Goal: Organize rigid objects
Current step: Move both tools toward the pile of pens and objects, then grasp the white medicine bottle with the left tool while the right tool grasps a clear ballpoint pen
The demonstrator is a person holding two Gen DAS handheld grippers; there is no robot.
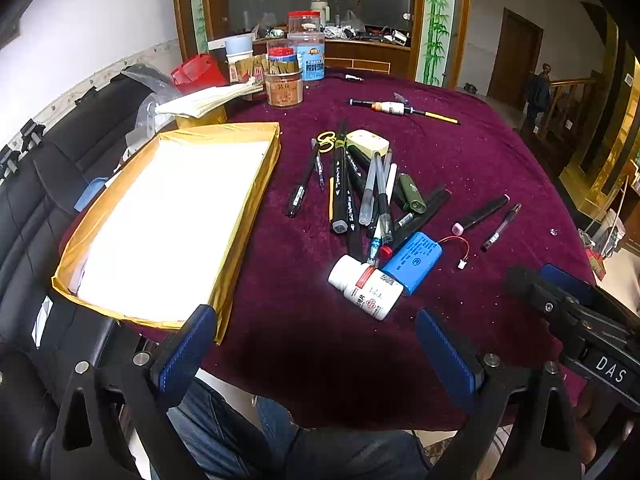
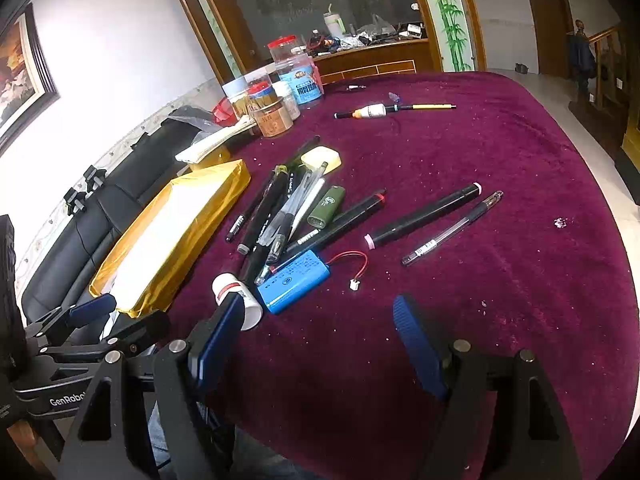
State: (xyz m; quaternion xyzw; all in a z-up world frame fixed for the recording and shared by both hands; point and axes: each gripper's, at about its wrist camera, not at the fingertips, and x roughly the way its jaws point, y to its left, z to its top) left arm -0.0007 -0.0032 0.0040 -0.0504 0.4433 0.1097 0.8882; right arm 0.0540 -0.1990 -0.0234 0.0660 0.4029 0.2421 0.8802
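A deep maroon cloth (image 1: 460, 184) covers the surface. The box (image 1: 248, 200) is gold outside, white inside. The battery pack (image 1: 414, 260) is blue; the bottle (image 1: 366, 286) white.

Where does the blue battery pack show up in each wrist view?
Left wrist: battery pack lies right of centre, touching the white bottle.
Right wrist: battery pack lies left of centre, just beyond the left fingertip.
Shared landmark: the gold box, left of the pack in both.
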